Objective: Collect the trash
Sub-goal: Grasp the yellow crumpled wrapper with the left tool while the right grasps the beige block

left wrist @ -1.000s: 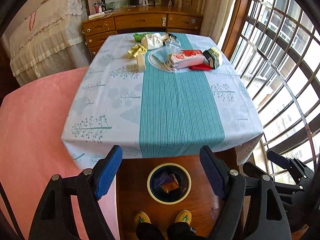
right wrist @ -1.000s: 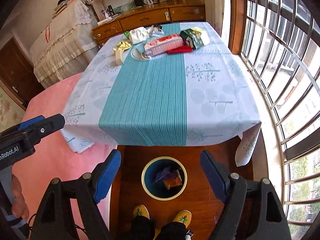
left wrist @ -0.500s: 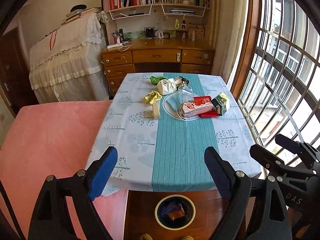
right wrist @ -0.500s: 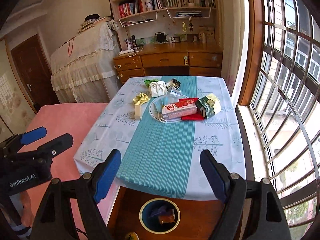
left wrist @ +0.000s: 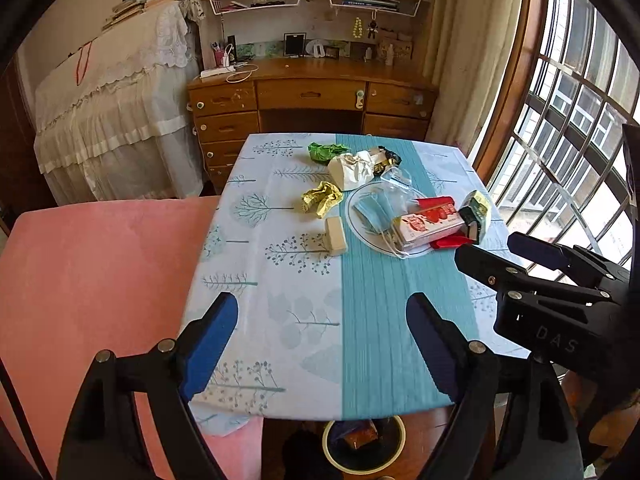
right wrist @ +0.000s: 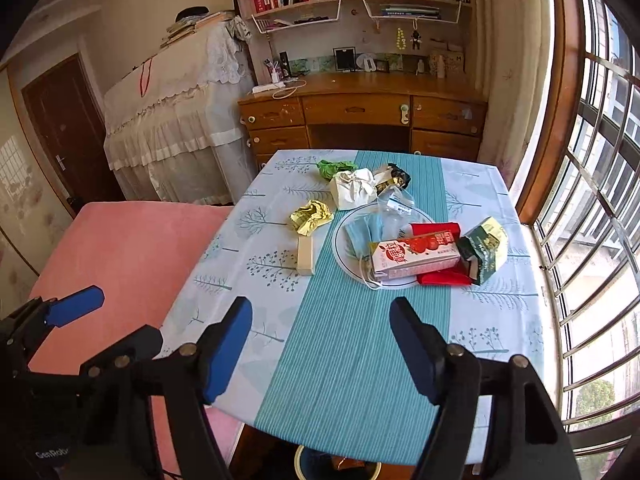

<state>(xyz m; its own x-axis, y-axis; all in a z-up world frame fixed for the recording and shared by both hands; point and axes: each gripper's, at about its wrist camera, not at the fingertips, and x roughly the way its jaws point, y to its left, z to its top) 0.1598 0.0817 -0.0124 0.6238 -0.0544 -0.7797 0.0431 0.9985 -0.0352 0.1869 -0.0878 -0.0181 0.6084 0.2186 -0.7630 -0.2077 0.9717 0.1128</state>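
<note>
Trash lies at the far half of the table (left wrist: 372,320): a red-white carton (left wrist: 428,222) (right wrist: 412,258), a blue face mask (left wrist: 374,210) on a white plate (right wrist: 344,260), a green carton (left wrist: 476,212), a yellow wrapper (left wrist: 322,198), a white crumpled bag (left wrist: 352,170), a green wrapper (left wrist: 324,151) and a cream block (left wrist: 335,235). A bin (left wrist: 364,446) with trash in it stands on the floor under the near table edge. My left gripper (left wrist: 320,344) and right gripper (right wrist: 322,350) are both open and empty above the near edge.
A pink chair (left wrist: 92,288) stands left of the table. A wooden desk (left wrist: 312,100) with shelves is behind it, a cloth-covered piece of furniture (left wrist: 116,112) at the back left, and a barred window (left wrist: 580,120) on the right.
Both grippers have tilted up and moved forward from looking down at the bin to facing the table top. Both stay open and empty.
</note>
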